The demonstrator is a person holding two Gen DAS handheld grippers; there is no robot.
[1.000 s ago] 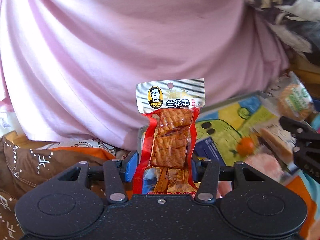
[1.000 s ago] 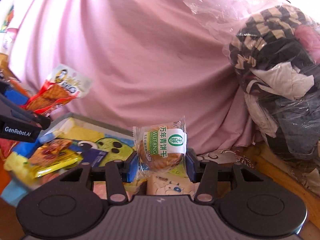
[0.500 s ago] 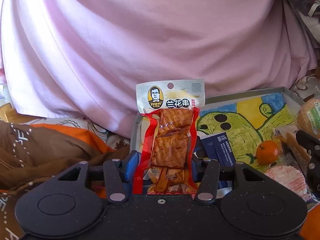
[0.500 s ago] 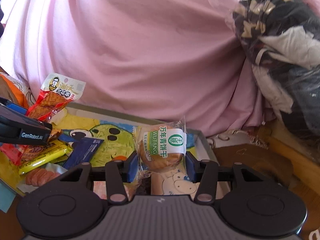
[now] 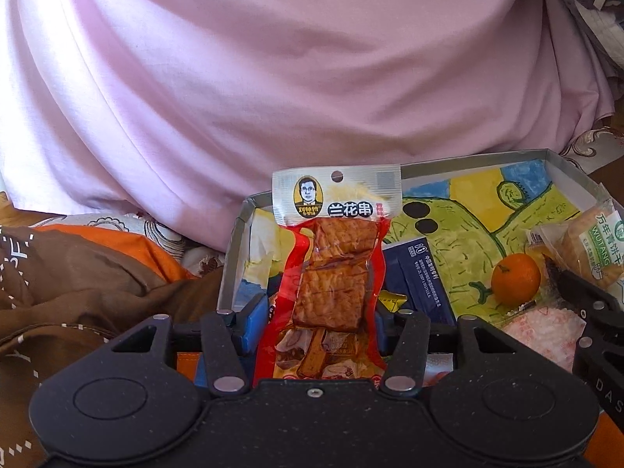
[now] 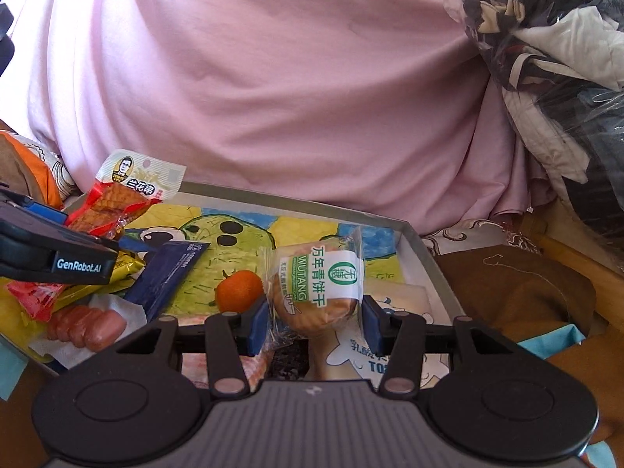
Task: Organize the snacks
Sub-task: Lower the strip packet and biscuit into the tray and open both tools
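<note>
While the left gripper (image 5: 321, 318) pinches a red tofu-skewer snack packet (image 5: 331, 273) upright between its blue pads, the right gripper (image 6: 315, 321) has its jaws pressed on a clear-wrapped biscuit pack with a green-and-white label (image 6: 318, 288). Both packs hang over a shallow grey box (image 6: 429, 257) whose floor is printed with a green cartoon cactus (the rim runs just beyond both sets of jaws). Seen from the right wrist, a small orange (image 6: 238, 290) lies just left of the jaws, touching or nearly touching the biscuit wrapper; a dark blue sachet (image 6: 167, 273) lies further left, and a pack of small pink sausages (image 6: 87, 325) sits left and nearer the camera. A white packet with a cartoon figure (image 6: 394, 335) lies under and right of the jaws. From the left wrist, the blue sachet (image 5: 415, 275) and the orange (image 5: 515, 279) lie right of the jaws, with the biscuit pack (image 5: 589, 249) at the far right. Pink cloth (image 5: 312, 78) fills the space beyond the box, and brown fabric (image 5: 78, 284) lies left of the left jaws.
</note>
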